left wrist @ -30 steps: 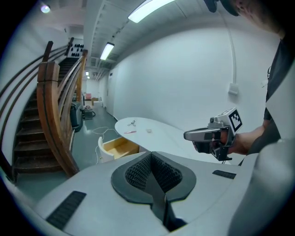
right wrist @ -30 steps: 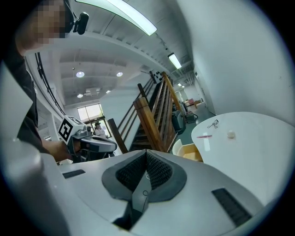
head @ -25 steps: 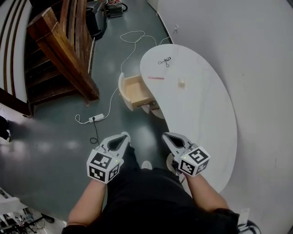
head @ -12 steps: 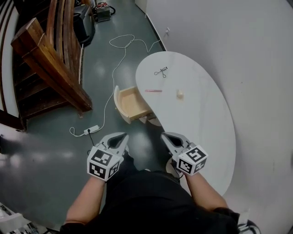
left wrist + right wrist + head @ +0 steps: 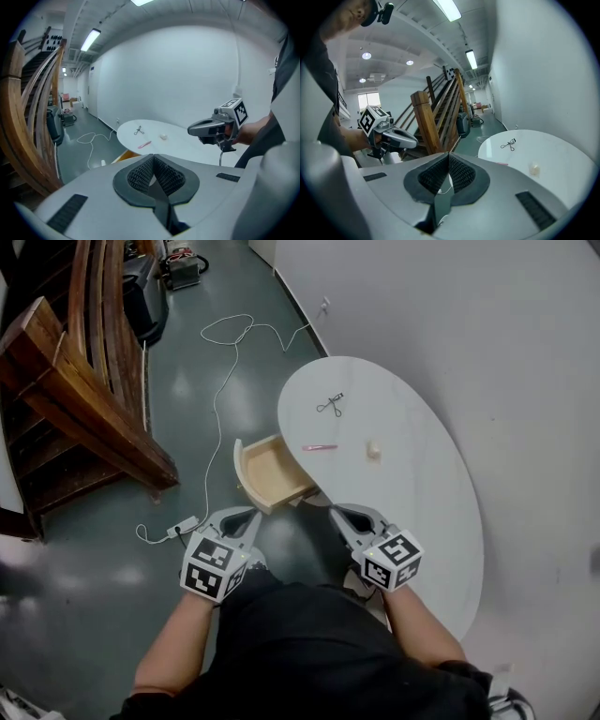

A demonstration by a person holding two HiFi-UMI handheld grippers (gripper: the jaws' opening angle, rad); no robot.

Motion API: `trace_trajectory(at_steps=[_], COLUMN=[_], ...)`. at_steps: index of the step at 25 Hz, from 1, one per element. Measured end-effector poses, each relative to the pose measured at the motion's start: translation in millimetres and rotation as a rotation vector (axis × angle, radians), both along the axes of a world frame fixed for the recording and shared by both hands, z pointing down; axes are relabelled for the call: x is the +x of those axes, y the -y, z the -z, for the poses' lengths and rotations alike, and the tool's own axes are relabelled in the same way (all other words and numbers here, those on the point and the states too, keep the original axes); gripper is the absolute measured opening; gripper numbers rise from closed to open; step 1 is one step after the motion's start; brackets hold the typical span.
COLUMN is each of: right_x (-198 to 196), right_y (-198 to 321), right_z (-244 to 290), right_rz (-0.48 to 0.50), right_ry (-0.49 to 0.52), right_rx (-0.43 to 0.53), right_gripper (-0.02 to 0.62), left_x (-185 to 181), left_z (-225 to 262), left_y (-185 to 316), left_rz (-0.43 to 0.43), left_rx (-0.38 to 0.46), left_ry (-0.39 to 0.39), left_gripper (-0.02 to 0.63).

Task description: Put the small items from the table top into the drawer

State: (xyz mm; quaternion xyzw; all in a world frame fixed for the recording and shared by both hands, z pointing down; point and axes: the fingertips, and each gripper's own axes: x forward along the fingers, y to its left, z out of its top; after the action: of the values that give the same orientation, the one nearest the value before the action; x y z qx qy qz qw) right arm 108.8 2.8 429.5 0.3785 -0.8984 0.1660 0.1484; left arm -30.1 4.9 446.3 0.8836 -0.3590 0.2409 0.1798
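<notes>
Three small items lie on the white oval table (image 5: 422, 521): a black scissor-like tool (image 5: 330, 406), a pink stick (image 5: 319, 447) and a small cream piece (image 5: 373, 450). An open wooden drawer (image 5: 270, 472) juts from the table's left side and looks empty. My left gripper (image 5: 246, 514) is shut and empty, over the floor just short of the drawer. My right gripper (image 5: 337, 511) is shut and empty, near the table's edge. The left gripper view has the tool (image 5: 138, 131), stick (image 5: 144, 145) and cream piece (image 5: 163, 137) ahead, well beyond the left gripper (image 5: 153, 157).
A wooden staircase (image 5: 84, 399) rises at the left. A white cable (image 5: 220, 381) and power strip (image 5: 185, 524) lie on the grey floor beside the drawer. A white wall (image 5: 487, 352) runs behind the table. The person's dark clothing fills the lower middle.
Both grippers and the head have moved forward towards the table. The drawer and items now lie closer to the grippers. Both sets of jaws stay shut.
</notes>
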Motion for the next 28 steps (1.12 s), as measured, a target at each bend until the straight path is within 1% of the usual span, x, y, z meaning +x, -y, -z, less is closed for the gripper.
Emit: trace_trajectory(at_steps=[6, 11, 15, 19, 21, 25, 28], right_x=[-24, -36, -36, -36, -35, -24, -12], right_y=[35, 57, 64, 71, 75, 93, 116], right_z=[-13, -20, -29, -46, -54, -68, -83], right_rz=[-0.032, -0.067, -0.075, -0.059, -0.042, 0.000, 0.055], right_ry=[-0.076, -0.102, -0.136, -0.212, -0.253, -0.332, -0.435], right_rx=[-0.002, -0.006, -0.021, -0.030, -0.031, -0.028, -0.018], right_gripper=[-0.002, -0.002, -0.002, -0.002, -0.002, -0.002, 0.000], left_x=[-29, -52, -52, -49, -51, -57, -63], left_z=[-11, -20, -27, -32, -31, -33, -36], left_y=[30, 49, 53, 60, 64, 72, 80], left_rz=[-0.060, -0.079, -0.095, -0.106, -0.096, -0.050, 0.004], left_rx=[-0.012, -0.017, -0.037, -0.045, -0.044, -0.045, -0.055], left_ry=[0.015, 0.025, 0.013, 0.010, 0.011, 0.021, 0.026], left_gripper=[0.017, 0.015, 0.015, 0.015, 0.015, 0.015, 0.015])
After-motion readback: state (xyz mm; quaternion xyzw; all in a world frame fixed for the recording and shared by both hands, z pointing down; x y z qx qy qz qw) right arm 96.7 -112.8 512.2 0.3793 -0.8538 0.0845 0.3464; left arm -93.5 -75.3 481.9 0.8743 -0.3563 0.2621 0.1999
